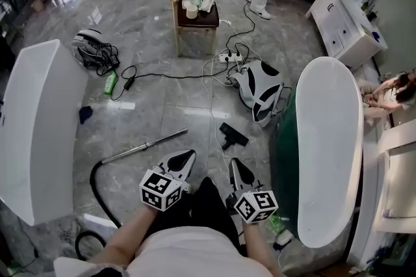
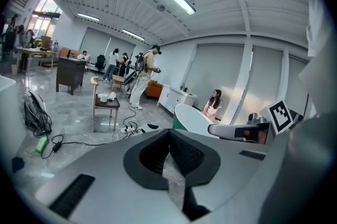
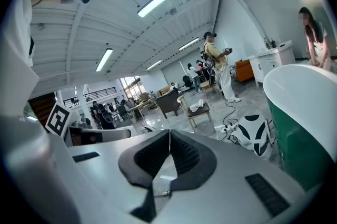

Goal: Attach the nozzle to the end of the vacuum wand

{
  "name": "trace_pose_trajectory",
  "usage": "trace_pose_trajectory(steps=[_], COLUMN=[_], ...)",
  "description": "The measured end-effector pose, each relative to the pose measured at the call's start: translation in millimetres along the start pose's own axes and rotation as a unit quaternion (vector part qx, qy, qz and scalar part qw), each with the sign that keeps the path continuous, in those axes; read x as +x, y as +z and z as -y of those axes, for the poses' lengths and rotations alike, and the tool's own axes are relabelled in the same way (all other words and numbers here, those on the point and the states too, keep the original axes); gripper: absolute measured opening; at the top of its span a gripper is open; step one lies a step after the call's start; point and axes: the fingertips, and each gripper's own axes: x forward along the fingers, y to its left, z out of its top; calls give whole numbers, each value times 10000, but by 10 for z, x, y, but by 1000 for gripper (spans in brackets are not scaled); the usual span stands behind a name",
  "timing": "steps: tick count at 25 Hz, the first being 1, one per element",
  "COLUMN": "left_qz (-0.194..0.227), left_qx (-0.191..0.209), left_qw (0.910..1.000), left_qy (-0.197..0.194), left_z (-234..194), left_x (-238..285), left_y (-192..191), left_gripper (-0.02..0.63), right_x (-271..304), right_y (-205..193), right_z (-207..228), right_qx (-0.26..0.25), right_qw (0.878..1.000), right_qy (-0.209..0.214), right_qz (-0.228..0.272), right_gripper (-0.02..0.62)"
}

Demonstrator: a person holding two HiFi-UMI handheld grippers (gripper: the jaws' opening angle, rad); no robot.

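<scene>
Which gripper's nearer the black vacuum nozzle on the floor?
Right. Right gripper is directly below the black vacuum nozzle in head view; left gripper sits farther, lower-left.

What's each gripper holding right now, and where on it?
Nothing. Left gripper and right gripper are shut empty; nozzle and wand lie on the floor.

Head view looks steeply down; all share chair [image 1: 205,20].

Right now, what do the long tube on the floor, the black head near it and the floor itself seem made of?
The vacuum wand looks like bright metal: silvery, with a sheen. The nozzle is probably matt black plastic: dull, moulded shape. The floor looks like polished grey stone or tile: veined, glossy reflections, joint lines.
</scene>
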Motion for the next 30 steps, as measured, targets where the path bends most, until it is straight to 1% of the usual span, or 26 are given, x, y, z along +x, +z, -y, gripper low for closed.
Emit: trace_pose_trajectory(steps=[2,6,9,12,15,17,19,22,27,30], left_qz=[39,190,207,182,237,311,370,390,328,297], left_qx=[-24,-68,-7,35,55,3,-76,-141,-276,-326], left_qw=[10000,9998,9997,9998,9997,9995,9993,9991,9991,9990], left_qy=[62,77,86,75,10,-50,-87,-103,-27,45], left_z=[-18,-53,-118,-244,-414,-524,-635,-822,-1183,-1423], left_x=[85,245,379,481,611,717,831,1025,1326,1498], left_y=[39,132,147,129,78,1,-118,-380,-983,-1390], left_gripper=[8,8,8,8,8,8,8,8,8,8], right_x=[41,117,203,325,494,615,742,941,1250,1430], right_y=[88,244,308,280,186,91,-48,-305,-846,-1231], right_z=[107,380,656,883,1073,1198,1314,1505,1855,2045], right_qx=[-30,-116,-22,165,140,233,333,298,501,429], right_qw=[10000,9998,9996,9994,9995,9994,9993,9994,9985,9989], right_qy=[36,-23,-114,-193,-239,-216,-166,-181,-215,-178], right_qz=[20,150,251,229,135,106,73,40,78,59], right_gripper=[17,17,17,17,17,17,17,17,17,17])
